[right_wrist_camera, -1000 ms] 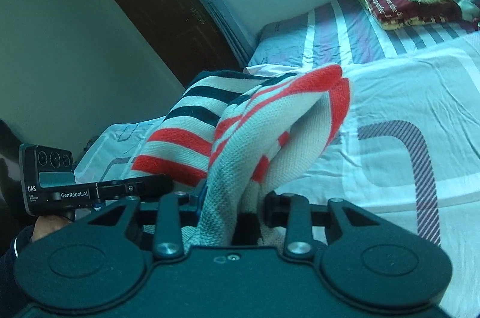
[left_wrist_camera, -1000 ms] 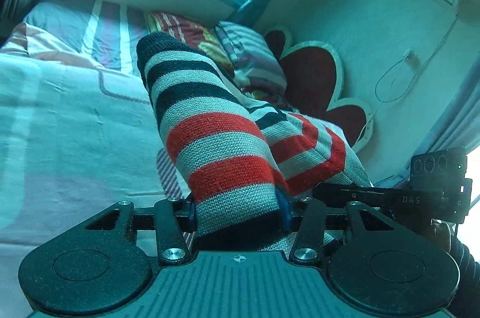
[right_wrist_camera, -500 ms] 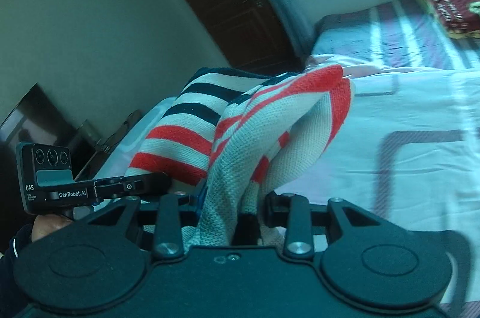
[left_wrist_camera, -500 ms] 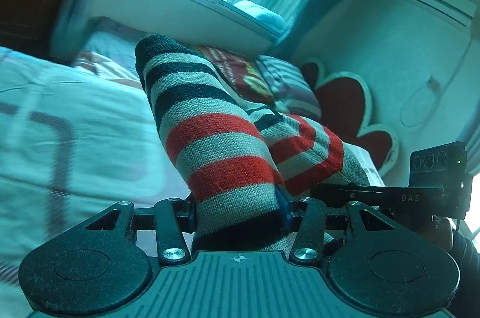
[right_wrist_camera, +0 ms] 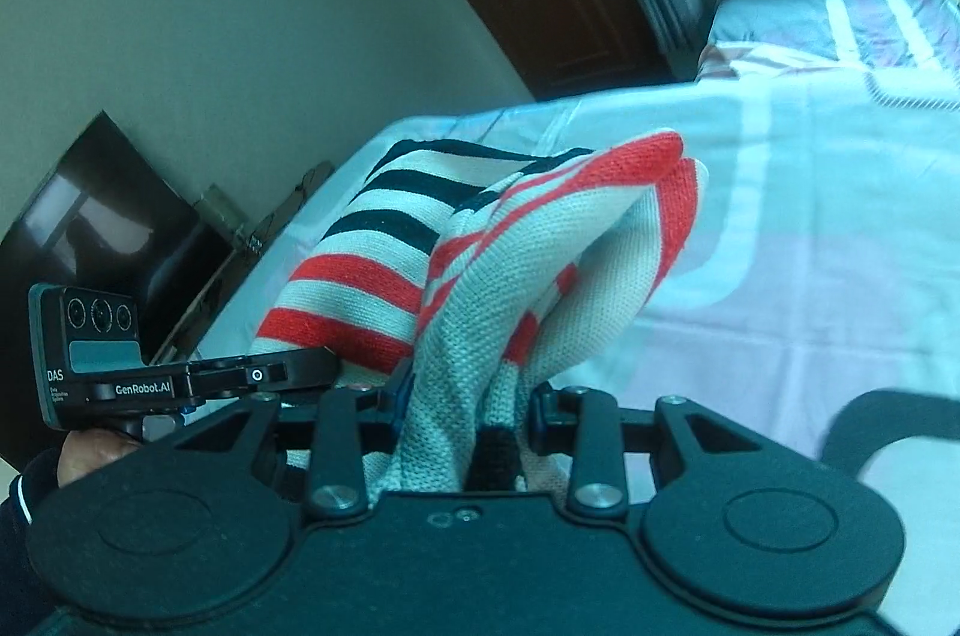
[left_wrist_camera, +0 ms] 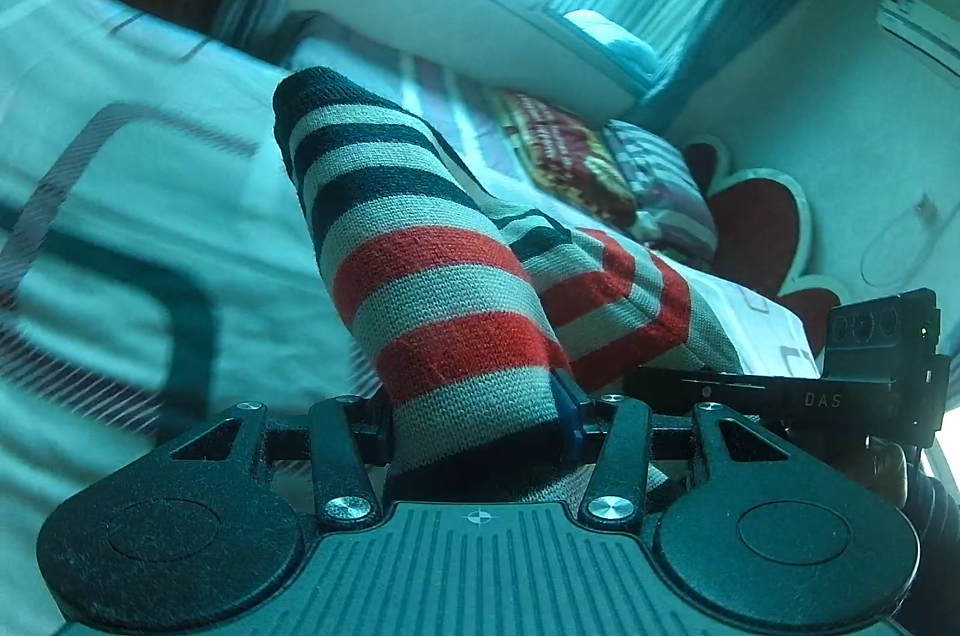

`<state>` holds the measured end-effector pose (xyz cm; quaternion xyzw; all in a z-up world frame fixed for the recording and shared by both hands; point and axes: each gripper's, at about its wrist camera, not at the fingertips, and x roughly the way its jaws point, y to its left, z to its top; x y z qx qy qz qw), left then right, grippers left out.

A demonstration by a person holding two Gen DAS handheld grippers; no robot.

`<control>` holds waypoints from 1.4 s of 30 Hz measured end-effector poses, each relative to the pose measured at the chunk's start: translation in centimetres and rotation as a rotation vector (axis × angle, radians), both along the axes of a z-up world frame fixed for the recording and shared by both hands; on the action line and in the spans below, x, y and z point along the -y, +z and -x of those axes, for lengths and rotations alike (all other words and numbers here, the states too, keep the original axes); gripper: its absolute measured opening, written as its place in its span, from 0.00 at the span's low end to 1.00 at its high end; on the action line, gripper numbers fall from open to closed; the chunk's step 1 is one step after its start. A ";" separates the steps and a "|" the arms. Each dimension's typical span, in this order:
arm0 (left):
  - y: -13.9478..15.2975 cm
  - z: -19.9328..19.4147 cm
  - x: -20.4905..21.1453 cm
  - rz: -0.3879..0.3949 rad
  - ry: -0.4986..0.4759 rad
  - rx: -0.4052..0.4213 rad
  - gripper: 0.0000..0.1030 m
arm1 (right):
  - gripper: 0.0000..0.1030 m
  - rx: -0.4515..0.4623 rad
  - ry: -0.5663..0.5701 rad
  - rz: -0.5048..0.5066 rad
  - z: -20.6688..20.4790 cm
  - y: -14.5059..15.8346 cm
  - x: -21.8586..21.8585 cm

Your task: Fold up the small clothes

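My left gripper (left_wrist_camera: 480, 420) is clamped on one end of the striped knit garment (left_wrist_camera: 432, 288). My right gripper (right_wrist_camera: 468, 408) pinches its other end (right_wrist_camera: 540, 276). I hold the garment up above the bed (right_wrist_camera: 810, 228), bunched between both grippers.

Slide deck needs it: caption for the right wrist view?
Right gripper clamps striped knit garment above the bed; left gripper alongside.

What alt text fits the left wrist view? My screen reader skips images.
The left gripper is shut on a striped knit garment in red, grey and dark bands, held above a bed. The right gripper grips the same garment beside it.
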<state>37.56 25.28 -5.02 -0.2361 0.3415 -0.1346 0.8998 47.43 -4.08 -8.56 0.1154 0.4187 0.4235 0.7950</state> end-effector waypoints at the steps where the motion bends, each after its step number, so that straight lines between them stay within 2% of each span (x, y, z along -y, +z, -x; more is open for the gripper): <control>1: -0.8 0.2 -0.6 0.008 0.010 -0.006 0.47 | 0.33 -0.008 0.008 0.002 -0.2 -0.6 -0.7; 5: -4.3 1.0 -2.1 0.024 0.054 -0.046 0.47 | 0.33 -0.075 0.027 0.008 -1.3 -3.7 -2.4; 7: -6.3 1.4 -2.8 0.020 0.082 -0.087 0.48 | 0.33 -0.113 0.032 0.044 -1.0 -5.6 -2.9; 8: -7.2 1.8 -3.1 0.034 0.095 -0.082 0.51 | 0.35 -0.121 0.028 0.072 -1.1 -6.6 -2.9; 10: -8.1 2.5 -3.6 0.086 0.120 -0.062 0.53 | 0.36 -0.169 0.028 0.016 -1.5 -7.9 -2.1; 12: -7.8 3.3 -3.8 0.081 0.131 -0.038 0.53 | 0.39 -0.203 0.021 -0.013 -1.9 -7.6 -1.0; 14: -7.1 3.9 -4.2 0.073 0.141 -0.020 0.53 | 0.53 -0.123 -0.014 -0.011 -1.5 -6.3 0.2; 15: -6.8 3.9 -4.3 0.072 0.145 -0.014 0.53 | 0.52 -0.086 -0.040 -0.021 -1.4 -5.9 1.0; 17: -6.7 3.5 -5.0 0.056 0.155 -0.008 0.53 | 0.44 -0.082 -0.080 -0.055 -2.2 -5.3 2.0; 21: -6.0 1.8 -5.1 0.035 0.163 -0.021 0.53 | 0.39 -0.119 -0.093 -0.040 -4.7 -5.9 0.6; 22: -6.1 1.4 -5.0 0.025 0.170 -0.033 0.53 | 0.32 -0.103 -0.090 -0.020 -4.8 -5.8 0.1; 23: -6.2 1.2 -5.0 0.015 0.177 -0.052 0.53 | 0.28 -0.069 -0.079 -0.011 -4.8 -5.6 -0.5; 24: -6.3 1.2 -5.1 0.000 0.181 -0.066 0.53 | 0.15 -0.008 -0.063 0.006 -4.8 -5.3 -0.4; 26: -6.3 1.5 -5.1 -0.013 0.175 -0.070 0.53 | 0.10 0.116 -0.041 0.036 -4.7 -4.6 -1.3; 28: -6.4 1.7 -5.0 -0.032 0.181 -0.074 0.53 | 0.10 0.169 -0.039 0.089 -5.0 -5.1 -1.7; 30: -6.7 2.0 -5.0 -0.016 0.191 -0.075 0.54 | 0.10 0.165 -0.022 0.166 -5.3 -6.3 -2.4; 31: -6.7 2.1 -5.0 -0.018 0.199 -0.076 0.60 | 0.10 0.174 -0.016 0.183 -5.2 -6.5 -2.5; 32: -6.5 2.5 -5.1 -0.022 0.216 -0.076 0.67 | 0.13 0.173 -0.021 0.183 -5.3 -6.3 -2.5; 34: -5.9 4.0 -5.5 -0.014 0.237 -0.052 0.68 | 0.20 0.171 -0.049 0.171 -4.8 -4.9 -2.0; 38: -4.2 7.4 -4.9 0.005 0.265 0.037 0.68 | 0.20 0.220 0.020 0.093 -0.9 -1.9 -0.2; 42: -4.2 7.8 -1.1 -0.129 0.201 0.028 0.68 | 0.20 0.299 0.148 0.157 4.1 -1.8 -1.5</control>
